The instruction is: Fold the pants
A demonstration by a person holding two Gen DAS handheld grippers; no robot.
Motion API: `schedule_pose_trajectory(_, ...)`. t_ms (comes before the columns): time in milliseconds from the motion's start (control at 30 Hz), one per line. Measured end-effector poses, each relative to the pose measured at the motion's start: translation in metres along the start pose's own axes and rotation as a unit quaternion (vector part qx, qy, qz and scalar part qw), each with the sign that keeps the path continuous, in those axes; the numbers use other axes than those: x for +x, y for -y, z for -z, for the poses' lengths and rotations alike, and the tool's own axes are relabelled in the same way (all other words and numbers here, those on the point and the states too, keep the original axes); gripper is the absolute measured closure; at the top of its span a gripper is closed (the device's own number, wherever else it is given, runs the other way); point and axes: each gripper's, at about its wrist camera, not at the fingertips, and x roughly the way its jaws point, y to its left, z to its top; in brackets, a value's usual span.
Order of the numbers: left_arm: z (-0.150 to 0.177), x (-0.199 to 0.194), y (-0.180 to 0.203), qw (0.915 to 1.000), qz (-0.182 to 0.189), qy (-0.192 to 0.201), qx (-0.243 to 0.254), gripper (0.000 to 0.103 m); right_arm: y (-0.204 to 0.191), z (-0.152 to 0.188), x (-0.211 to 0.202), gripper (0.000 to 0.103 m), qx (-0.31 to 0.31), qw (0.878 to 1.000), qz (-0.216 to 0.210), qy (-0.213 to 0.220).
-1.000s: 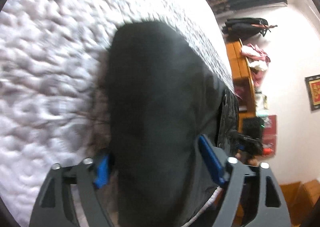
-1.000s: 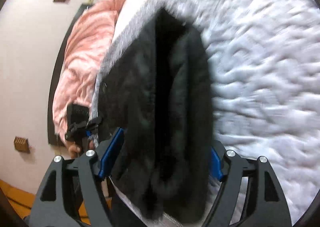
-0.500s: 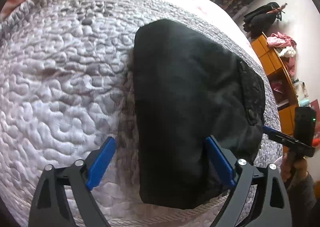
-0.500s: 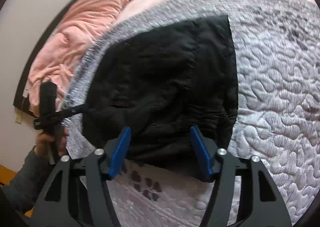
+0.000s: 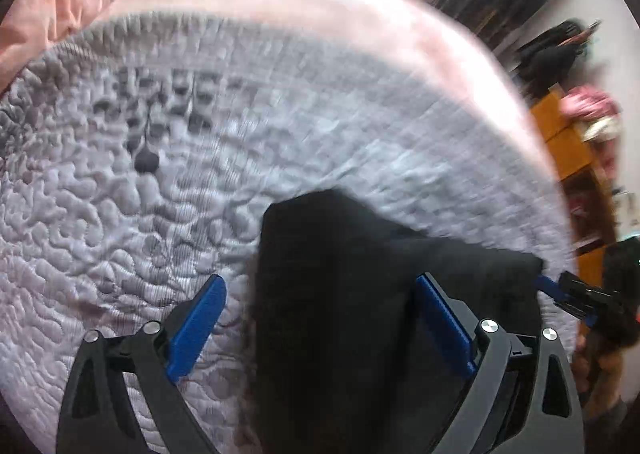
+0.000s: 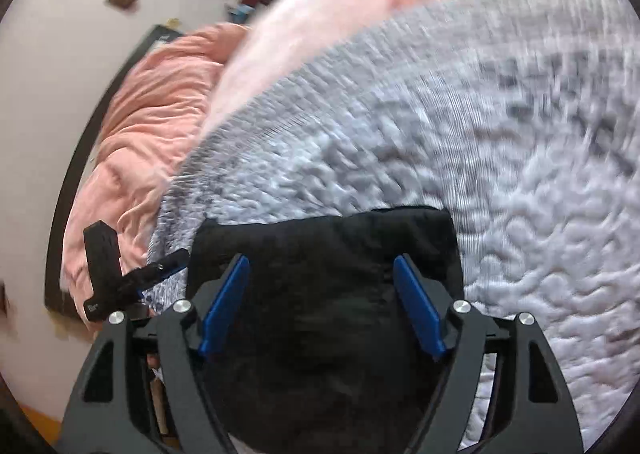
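Left tool (image 5: 320, 318): its blue pads (image 5: 196, 328) stand wide apart with the pants (image 5: 332, 318) lying between them; neither pad appears to press the cloth, so the tool reads as released. The left pad sits over bare quilt, clear of the fabric edge; the right pad lies over the dark cloth.

Right tool (image 6: 320, 306): likewise spread, blue pads (image 6: 224, 304) either side of the bundle's near part, with no pinch visible. It is judged released.

Each tool appears in the other's view at the far side edge of the pants, so the two flank the bundle from opposite sides. This placement suits squaring or releasing a finished fold, not lifting.

The pants are a compact black block, seemingly several layers thick, lying flat near the front edge of the quilt (image 5: 120, 222). Top edge is fairly straight in the right wrist view; in the left wrist view one corner rises higher than the rest, though blur makes the outline uncertain.

The quilt is grey-white, stitched, and covers the bed, giving a soft, high-friction surface that holds the fold in place. A pink blanket (image 6: 148, 126) lies bunched at the far side, well apart from the pants.

Judgement: folding is at or near completion. Risk: a pad snagging the top layer on withdrawal.
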Motion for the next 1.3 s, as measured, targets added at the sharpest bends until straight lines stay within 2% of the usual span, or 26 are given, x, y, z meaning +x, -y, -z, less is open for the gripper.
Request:
schedule_pose_trajectory(33, -0.001, 0.008, -0.002, 0.9998, 0.002, -0.018, -0.010, 0.003, 0.007, 0.000, 0.007, 0.029, 0.014, 1.000, 0.003, -0.008)
schedule_pose_trajectory(100, -0.001, 0.009, -0.005, 0.9994, 0.008, -0.025, -0.021, 0.003, 0.008, 0.000, 0.005, 0.028, 0.015, 1.000, 0.001, -0.005)
schedule_pose_trajectory(167, 0.000, -0.006, -0.005, 0.9997, 0.006, -0.011, -0.020, 0.004, 0.000, 0.004, -0.013, 0.023, 0.012, 1.000, -0.008, 0.007)
schedule_pose_trajectory(233, 0.006, -0.035, -0.004, 0.9995, 0.007, 0.025, -0.015, 0.004, -0.017, 0.013, -0.048, 0.012, -0.010, 0.999, 0.010, 0.046)
schedule_pose_trajectory(267, 0.012, -0.052, -0.002, 0.9991, -0.004, 0.040, -0.012, 0.004, -0.026, 0.019, -0.065, 0.010, -0.017, 0.998, 0.017, 0.063)
schedule_pose_trajectory(300, 0.021, -0.075, 0.001, 0.9979, -0.033, 0.055, -0.006, 0.004, -0.034, 0.027, -0.082, 0.010, -0.022, 0.996, 0.023, 0.079)
schedule_pose_trajectory(367, 0.034, -0.104, 0.009, 0.9949, -0.085, 0.053, 0.012, 0.004, -0.057, 0.053, -0.120, 0.006, -0.041, 0.992, 0.049, 0.111)
schedule_pose_trajectory(400, 0.046, -0.120, 0.015, 0.9923, -0.110, 0.050, 0.027, 0.004, -0.064, 0.063, -0.130, 0.005, -0.047, 0.989, 0.064, 0.123)
schedule_pose_trajectory(433, 0.060, -0.136, 0.019, 0.9894, -0.125, 0.064, 0.040, 0.004, -0.082, 0.086, -0.151, 0.005, -0.060, 0.982, 0.102, 0.145)
schedule_pose_trajectory(500, 0.091, -0.168, 0.025, 0.9850, -0.130, 0.099, 0.055, 0.004, -0.111, 0.117, -0.172, 0.003, -0.095, 0.972, 0.131, 0.169)
schedule_pose_trajectory(533, 0.112, -0.189, 0.030, 0.9821, -0.130, 0.122, 0.060, 0.004, -0.132, 0.147, -0.190, 0.003, -0.134, 0.963, 0.140, 0.187)
schedule_pose_trajectory(600, 0.154, -0.233, 0.038, 0.9748, -0.139, 0.165, 0.058, 0.004, -0.152, 0.185, -0.210, 0.003, -0.169, 0.951, 0.153, 0.207)
schedule_pose_trajectory(633, 0.169, -0.247, 0.040, 0.9724, -0.135, 0.181, 0.058, 0.004, -0.166, 0.210, -0.220, 0.003, -0.187, 0.942, 0.172, 0.218)
schedule_pose_trajectory(667, 0.188, -0.267, 0.045, 0.9691, -0.132, 0.200, 0.061, 0.004, -0.174, 0.226, -0.225, 0.003, -0.195, 0.937, 0.191, 0.221)
schedule_pose_trajectory(767, 0.241, -0.314, 0.060, 0.9566, -0.164, 0.233, 0.061, 0.004, -0.197, 0.276, -0.241, 0.003, -0.210, 0.924, 0.234, 0.219)
schedule_pose_trajectory(833, 0.271, -0.334, 0.069, 0.9566, -0.148, 0.238, 0.079, 0.004, -0.209, 0.305, -0.251, 0.003, -0.205, 0.921, 0.245, 0.222)
schedule_pose_trajectory(933, 0.313, -0.350, 0.078, 0.9628, -0.120, 0.226, 0.087, 0.004, -0.220, 0.337, -0.255, 0.003, -0.188, 0.921, 0.267, 0.210)
schedule_pose_trajectory(1033, 0.348, -0.363, 0.083, 0.9594, -0.133, 0.232, 0.091, 0.004, -0.231, 0.366, -0.264, 0.003, -0.204, 0.917, 0.275, 0.207)
schedule_pose_trajectory(1100, 0.365, -0.371, 0.082, 0.9631, -0.121, 0.225, 0.086, 0.004, -0.235, 0.378, -0.273, 0.003, -0.206, 0.912, 0.278, 0.219)
schedule_pose_trajectory(1167, 0.377, -0.380, 0.083, 0.9639, -0.112, 0.225, 0.087, 0.004, -0.240, 0.387, -0.284, 0.003, -0.201, 0.915, 0.270, 0.222)
schedule_pose_trajectory(1200, 0.383, -0.386, 0.085, 0.9632, -0.109, 0.229, 0.088, 0.004, -0.243, 0.390, -0.289, 0.003, -0.202, 0.916, 0.263, 0.224)
schedule_pose_trajectory(1300, 0.398, -0.403, 0.088, 0.9565, -0.109, 0.256, 0.087, 0.004, -0.257, 0.407, -0.304, 0.003, -0.219, 0.908, 0.258, 0.247)
